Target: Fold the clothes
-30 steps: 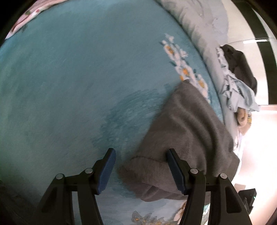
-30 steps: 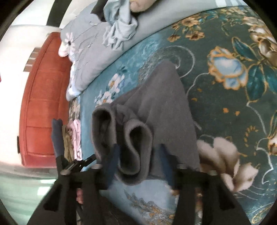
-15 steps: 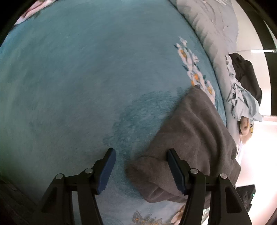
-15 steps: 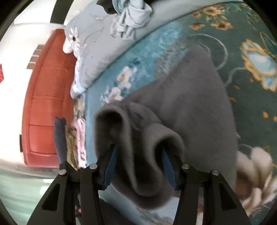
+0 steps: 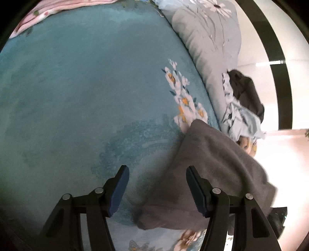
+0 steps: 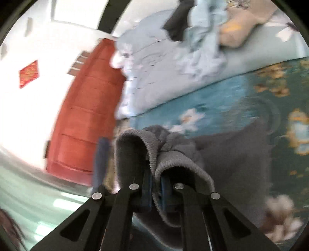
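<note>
A grey knitted garment [image 5: 208, 166] lies folded on a teal floral blanket [image 5: 81, 92]. My left gripper [image 5: 156, 189] is open just above the blanket, with the garment's near edge under its right finger. In the right wrist view my right gripper [image 6: 155, 183] is shut on a bunched fold of the same grey garment [image 6: 227, 154] and lifts that edge off the blanket [image 6: 241, 100].
A grey-blue quilt [image 5: 208, 42] lies along the blanket's far side with a pile of loose clothes [image 5: 241, 108] on it. A pink cloth [image 5: 58, 11] sits at the far left. A red headboard [image 6: 87, 119] stands behind the bed.
My right gripper has closed on the garment's bunched edge and raised it. My left gripper has stayed open while the garment's edge slid rightward beneath it.
</note>
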Demonstrator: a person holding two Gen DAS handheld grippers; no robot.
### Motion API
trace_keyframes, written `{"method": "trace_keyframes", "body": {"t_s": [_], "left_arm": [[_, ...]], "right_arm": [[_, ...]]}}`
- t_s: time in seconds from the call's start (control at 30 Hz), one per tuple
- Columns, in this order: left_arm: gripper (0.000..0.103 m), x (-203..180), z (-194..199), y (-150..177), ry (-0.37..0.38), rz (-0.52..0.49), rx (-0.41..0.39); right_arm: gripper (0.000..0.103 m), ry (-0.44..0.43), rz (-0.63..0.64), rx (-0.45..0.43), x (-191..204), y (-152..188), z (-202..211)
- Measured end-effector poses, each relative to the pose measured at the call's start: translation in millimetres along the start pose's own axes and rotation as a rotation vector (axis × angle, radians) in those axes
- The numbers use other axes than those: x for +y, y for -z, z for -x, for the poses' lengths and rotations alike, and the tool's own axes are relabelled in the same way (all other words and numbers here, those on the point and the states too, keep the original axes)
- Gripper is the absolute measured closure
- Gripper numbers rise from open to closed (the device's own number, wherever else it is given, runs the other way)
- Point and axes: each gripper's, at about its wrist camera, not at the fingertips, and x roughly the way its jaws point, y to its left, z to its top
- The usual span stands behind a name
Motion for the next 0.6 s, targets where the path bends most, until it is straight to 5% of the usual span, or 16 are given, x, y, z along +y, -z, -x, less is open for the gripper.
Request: {"method": "trace_keyframes", "body": {"t_s": [0.07, 0.13, 0.27, 0.37, 0.47, 0.6], "left_arm": [[0.038, -11.0, -10.0, 0.3, -0.018, -0.039, 0.016], [0.038, -21.0, -11.9, 4.9, -0.027, -0.093, 0.024], [0.038, -40.2, -19.6, 13.6, -0.001, -0.184, 0.056], [0.038, -50.5, -29.4, 21.6, -0.026, -0.232, 0.086], [0.037, -56.9, -42.6, 30.0, -0.128, -0.297, 0.112], [0.037, -47.5, -46.9, 30.9, -0.173, -0.262, 0.14]], "right_arm": [[0.096, 0.143, -0.073, 0.066, -37.7, 4.7, -10.6], [0.096, 0.192, -0.138, 0.099, -64.2, 14.8, -19.2], [0.096, 0.157, -0.203, 0.09, -82.6, 25.1, -24.6], [0.094, 0.179, -0.144, 0.116, -71.4, 17.9, -26.5], [0.09, 0.225, -0.082, 0.139, -62.8, 6.5, -16.1], [0.086, 0.385, 0.002, 0.046, -56.9, -3.6, 19.0]]}}
